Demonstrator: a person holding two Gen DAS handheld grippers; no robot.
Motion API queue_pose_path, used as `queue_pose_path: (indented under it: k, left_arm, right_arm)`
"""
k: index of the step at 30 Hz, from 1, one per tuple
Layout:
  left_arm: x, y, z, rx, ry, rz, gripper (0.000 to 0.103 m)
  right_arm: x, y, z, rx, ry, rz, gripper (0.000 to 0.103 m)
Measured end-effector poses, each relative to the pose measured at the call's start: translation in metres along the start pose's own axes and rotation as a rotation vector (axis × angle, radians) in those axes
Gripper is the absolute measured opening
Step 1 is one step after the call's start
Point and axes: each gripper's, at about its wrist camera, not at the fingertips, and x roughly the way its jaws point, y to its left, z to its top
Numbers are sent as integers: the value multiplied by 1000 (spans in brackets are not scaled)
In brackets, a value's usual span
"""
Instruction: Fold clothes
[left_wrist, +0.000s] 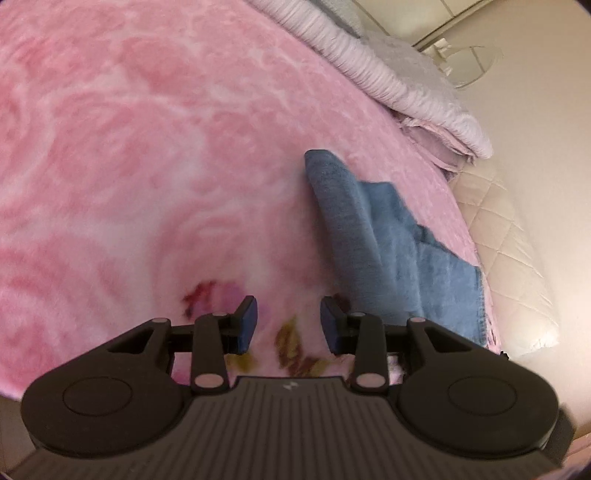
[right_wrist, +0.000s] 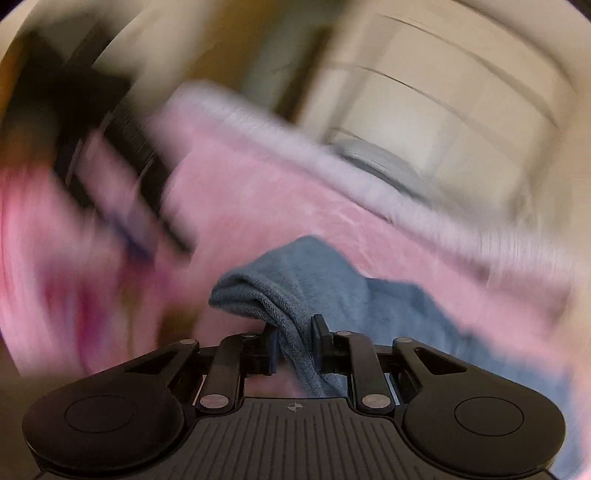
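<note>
**A:** What is the left tool (left_wrist: 289, 325) doing?

**B:** Its two blue pads (left_wrist: 246, 325) stand apart. Nothing is between them. It is let go, and it hangs over the pink blanket (left_wrist: 147, 166).

**A:** And the right tool (right_wrist: 294, 345)?

**B:** Its fingers are pulled in close. A fold of the blue cloth (right_wrist: 295, 280) runs between them, and they pinch it. So the right tool is grasping the blue cloth.

**A:** Where is the rest of the cloth?

**B:** In the right wrist view it goes up from the tool in a bunched lump and spreads off to the right over the pink blanket. In the left wrist view the blue cloth (left_wrist: 388, 240) lies on the blanket, just to the right of the left tool, near the edge of the bed. One part is rolled up in a long ridge.

**A:** What else is on the bed?

**B:** The pink blanket has big rose shapes on it. At its far side lies a pale folded quilt (left_wrist: 406, 92) with a ribbed edge. Past the blanket's edge is a cream quilted mattress (left_wrist: 509, 258).

**A:** Can you see the left tool from the right side?

**B:** Yes, a dark blurry shape at the left. The right wrist view is too smeared to tell more.
</note>
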Motion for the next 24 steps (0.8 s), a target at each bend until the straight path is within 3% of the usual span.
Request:
queue_pose_path:
  k: [4, 7, 10, 16, 20, 21, 24]
  left_arm:
    - [16, -38, 10, 93, 7, -64, 32]
    - [36, -73, 15, 173, 27, -130, 32]
    - [65, -107, 11, 228, 66, -176, 32]
    - [120, -159, -1, 305, 159, -237, 32]
    - [138, -171, -10, 323, 198, -243, 32]
    - [141, -171, -11, 319, 202, -242, 32]
    - [147, -169, -10, 298, 209, -233, 32]
  right_arm:
    - [-34, -93, 19, 557, -139, 15, 17]
    - [-61, -154, 12, 805, -227, -24, 17]
    - [-78, -203, -14, 994, -258, -121, 18]
    - [-79, -267, -80, 1298, -87, -393, 34]
    - [-89, -278, -101, 1427, -253, -228, 48]
    - [-89, -280, -104, 1443, -272, -204, 57]
    - [-84, -287, -109, 1458, -242, -204, 60]
